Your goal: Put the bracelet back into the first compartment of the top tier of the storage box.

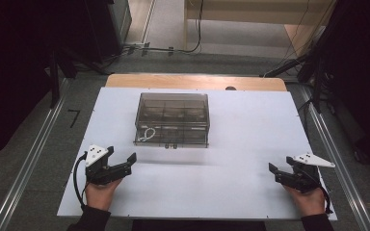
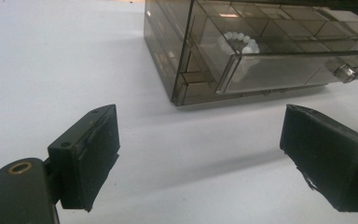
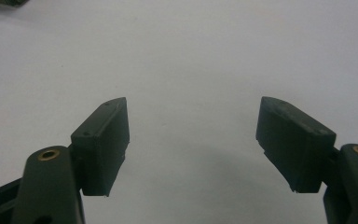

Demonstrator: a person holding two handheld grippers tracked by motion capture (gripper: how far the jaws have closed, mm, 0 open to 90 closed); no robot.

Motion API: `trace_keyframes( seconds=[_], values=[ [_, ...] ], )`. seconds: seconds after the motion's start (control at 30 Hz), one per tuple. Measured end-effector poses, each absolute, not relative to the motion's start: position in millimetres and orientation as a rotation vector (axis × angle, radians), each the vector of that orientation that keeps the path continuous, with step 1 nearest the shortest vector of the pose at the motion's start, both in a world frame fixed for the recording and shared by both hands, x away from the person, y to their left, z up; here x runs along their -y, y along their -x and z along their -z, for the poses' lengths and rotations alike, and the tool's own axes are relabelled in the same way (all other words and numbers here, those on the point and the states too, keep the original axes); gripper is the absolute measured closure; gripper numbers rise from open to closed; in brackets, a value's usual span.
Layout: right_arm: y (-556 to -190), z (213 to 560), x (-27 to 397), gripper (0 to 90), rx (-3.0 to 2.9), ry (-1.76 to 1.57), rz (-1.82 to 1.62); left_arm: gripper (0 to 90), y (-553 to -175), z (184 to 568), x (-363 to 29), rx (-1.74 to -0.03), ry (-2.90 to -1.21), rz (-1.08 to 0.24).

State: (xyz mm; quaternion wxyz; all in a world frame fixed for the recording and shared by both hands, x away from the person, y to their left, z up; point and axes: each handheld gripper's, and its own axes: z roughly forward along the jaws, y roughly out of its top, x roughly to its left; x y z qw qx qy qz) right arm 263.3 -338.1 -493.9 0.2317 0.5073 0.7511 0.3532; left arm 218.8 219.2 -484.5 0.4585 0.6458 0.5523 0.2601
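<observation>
Left hand (image 1: 99, 192): right at the near edge of the table, sleeve coming in from the bottom, wrapped round its tool.
Left gripper (image 1: 120, 163): low over the white board near its left front corner, jaws spread wide with nothing between them (the left gripper view confirms it: bare white surface in the gap (image 2: 200, 154)).
Right hand (image 1: 310, 199): mirrors it at the right front corner.
Right gripper (image 1: 279, 171): jaws wide apart too, holding nothing; in the right gripper view (image 3: 193, 140) they frame plain white board.
White board (image 1: 241, 168): covers the tabletop; a strip of bare wood (image 1: 195, 82) peeks out along the far edge.
Box (image 1: 172, 119): smoky see-through plastic, sitting flat on the board a little left of centre, beyond both grippers and well apart from them, nearer the left one. Lid shut, dividers visible inside.
Knobs (image 2: 354, 71): two small shiny ones on the box's front face, seen in the left gripper view.
Bead loop (image 2: 242, 42): small white ring of beads inside the box, in a front compartment at its left end.
Floor beyond (image 1: 173, 29): cables trailing past the far side of the table.
</observation>
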Motion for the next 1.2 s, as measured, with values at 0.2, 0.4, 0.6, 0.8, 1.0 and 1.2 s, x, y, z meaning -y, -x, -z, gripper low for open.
trace_keyframes(
  seconds=[0.2,0.4,0.6,0.8,1.0,1.2],
  values=[
    [-263.6,494.1,338.1,23.8,-2.065,-1.393,-0.970,12.0,-216.3,486.9,-220.1,-1.368,-1.598,-0.636],
    [-263.3,494.0,339.0,23.7,-2.064,-1.394,-0.970,12.0,-212.7,488.2,-222.4,-1.370,-1.603,-0.629],
    [-263.4,494.1,338.6,23.8,-2.065,-1.397,-0.971,12.0,-207.9,490.0,-225.9,-1.383,-1.597,-0.625],
    [-263.7,494.3,338.3,23.7,-2.068,-1.395,-0.968,12.0,-204.2,491.8,-229.9,-1.394,-1.592,-0.619],
    [-263.8,494.5,338.4,23.7,-2.069,-1.395,-0.968,12.0,-201.3,492.3,-231.4,-1.399,-1.589,-0.617],
    [-264.1,494.8,338.2,23.7,-2.068,-1.396,-0.967,12.0,-199.4,492.4,-232.7,-1.402,-1.587,-0.616]
  ],
)
